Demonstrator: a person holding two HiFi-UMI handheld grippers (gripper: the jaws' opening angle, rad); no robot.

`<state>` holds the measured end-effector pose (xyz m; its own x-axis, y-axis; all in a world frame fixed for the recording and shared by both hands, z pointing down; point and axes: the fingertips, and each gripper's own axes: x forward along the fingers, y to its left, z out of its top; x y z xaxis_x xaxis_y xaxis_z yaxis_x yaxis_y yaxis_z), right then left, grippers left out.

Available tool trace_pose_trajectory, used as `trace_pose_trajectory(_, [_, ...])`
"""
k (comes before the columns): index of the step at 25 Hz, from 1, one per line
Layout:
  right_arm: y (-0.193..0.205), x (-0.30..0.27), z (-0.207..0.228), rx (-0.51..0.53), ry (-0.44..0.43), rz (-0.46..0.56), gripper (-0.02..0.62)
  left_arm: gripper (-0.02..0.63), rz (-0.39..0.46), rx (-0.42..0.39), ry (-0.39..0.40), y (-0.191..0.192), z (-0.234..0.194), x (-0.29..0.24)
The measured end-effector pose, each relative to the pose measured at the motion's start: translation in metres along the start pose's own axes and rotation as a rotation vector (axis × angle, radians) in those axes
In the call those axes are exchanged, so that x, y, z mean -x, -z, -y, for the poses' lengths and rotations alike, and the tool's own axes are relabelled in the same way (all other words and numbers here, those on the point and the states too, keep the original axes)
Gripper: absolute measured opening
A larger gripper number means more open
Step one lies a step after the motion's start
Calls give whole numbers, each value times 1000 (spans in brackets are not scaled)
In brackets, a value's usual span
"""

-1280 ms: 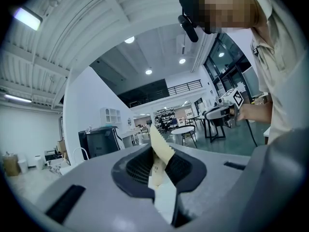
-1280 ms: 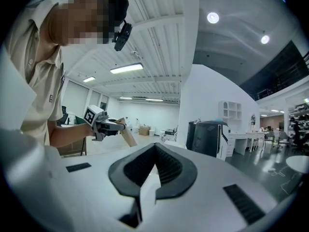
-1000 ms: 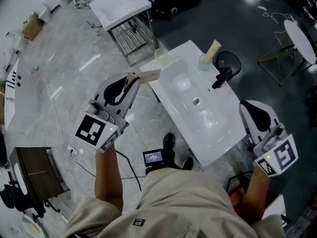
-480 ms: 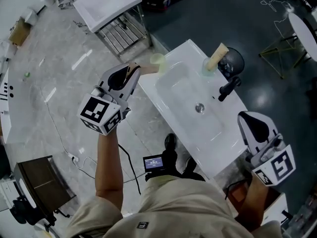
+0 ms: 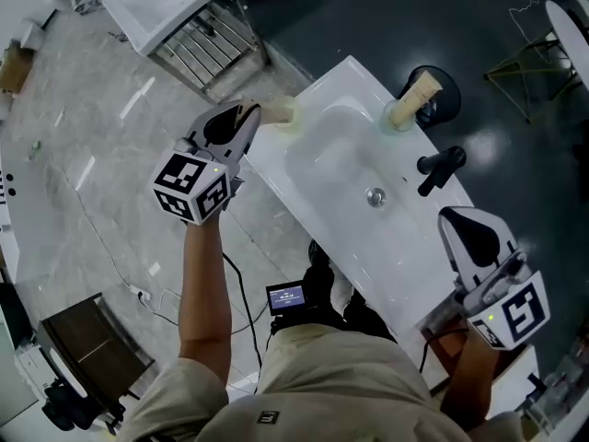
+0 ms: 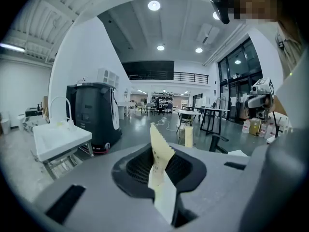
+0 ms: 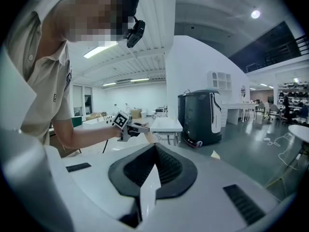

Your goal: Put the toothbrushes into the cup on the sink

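Note:
A white sink [image 5: 317, 210] fills the middle of the head view, with a black faucet [image 5: 438, 169] on its right side. A pale green cup [image 5: 294, 118] stands on its far left corner. A second cup [image 5: 398, 118] at the far rim holds a cream toothbrush packet [image 5: 419, 93]. My left gripper [image 5: 248, 118] is shut on another cream packet [image 5: 276, 111] with a serrated edge [image 6: 159, 161], whose tip reaches over the pale green cup. My right gripper [image 5: 463, 221] hangs by the sink's near right edge, its jaws shut with nothing between them [image 7: 149, 178].
A second white sink on a metal rack [image 5: 198, 49] stands at the back left. A black round stool [image 5: 446, 99] sits behind the sink. A small device with a lit screen [image 5: 290, 295] and cables lie on the floor by my feet.
My left gripper has carried the packet up the picture, so its tip is now over the pale green cup. The right gripper has hardly shifted in the picture.

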<state>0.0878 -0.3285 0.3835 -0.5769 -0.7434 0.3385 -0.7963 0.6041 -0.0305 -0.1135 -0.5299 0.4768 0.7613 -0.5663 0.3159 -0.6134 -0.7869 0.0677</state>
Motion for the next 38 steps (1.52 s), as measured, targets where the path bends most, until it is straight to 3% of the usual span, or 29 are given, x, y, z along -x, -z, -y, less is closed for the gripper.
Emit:
trace_pose_trajectory(12, [13,-41,8,-33,-13,-45,5,54,-107,109,66,60,-29,-46])
trace_pose_trajectory(20, [22,-44,5,-41,-13,-85,5,55,-94,121,88,72,-30,-60])
trace_pose_trajectory(29, [22,-40,-4,-55,-27,-74,5,104,-43,52,25,60,-35,-51])
trace_pose_trajectory(38, [14,-27,-20,-36,-48,-48,5,138,38,-59,-52,19,-32,-22])
